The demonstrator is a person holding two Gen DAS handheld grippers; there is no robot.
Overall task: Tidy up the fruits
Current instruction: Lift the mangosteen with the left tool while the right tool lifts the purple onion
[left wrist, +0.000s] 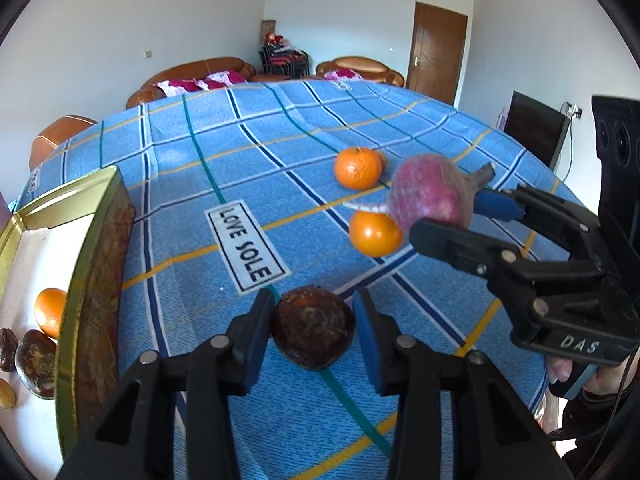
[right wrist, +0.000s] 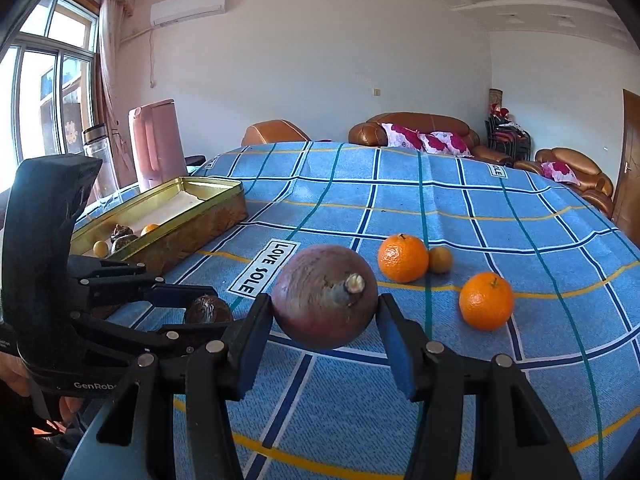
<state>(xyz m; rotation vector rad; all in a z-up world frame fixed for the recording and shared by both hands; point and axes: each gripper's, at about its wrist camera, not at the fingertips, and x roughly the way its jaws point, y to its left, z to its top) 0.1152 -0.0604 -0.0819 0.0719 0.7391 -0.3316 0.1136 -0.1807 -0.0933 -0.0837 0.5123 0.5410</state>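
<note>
Left gripper (left wrist: pixel 314 334) fingers (left wrist: pixel 256 334) bracket a dark brown round fruit (left wrist: pixel 313 327); the near-side pad touches its skin, the far pad (left wrist: pixel 370 340) shows a thin gap in the left wrist view, so a firm clamp isn't confirmed, and I read it as not yet gripped. The fruit sits on the blue checked tablecloth (left wrist: pixel 240 152), dead centre between the pads, no long axis to align to. Right gripper (right wrist: pixel 325 322) fingers (right wrist: pixel 394 334) are clamped on a purple round fruit (right wrist: pixel 325 296), both pads pressed to its sides, stub stem facing the camera, fruit lifted clear of the cloth. Outward from there: two oranges (right wrist: pixel 403 258) (right wrist: pixel 486 301) and a small brownish fruit (right wrist: pixel 440 259) lie loose on the cloth past the right gripper. The gold tin box (right wrist: pixel 208 216) sits at the far left, already holding an orange and some dark fruits. Key relation: the box lies to the left of both grippers, and the left hand is clearly nearer it, just beside its wall in the left wrist view. The right hand's load has to cross over the left gripper's spot to get there, so collision risk looks real if both go at once.
</note>
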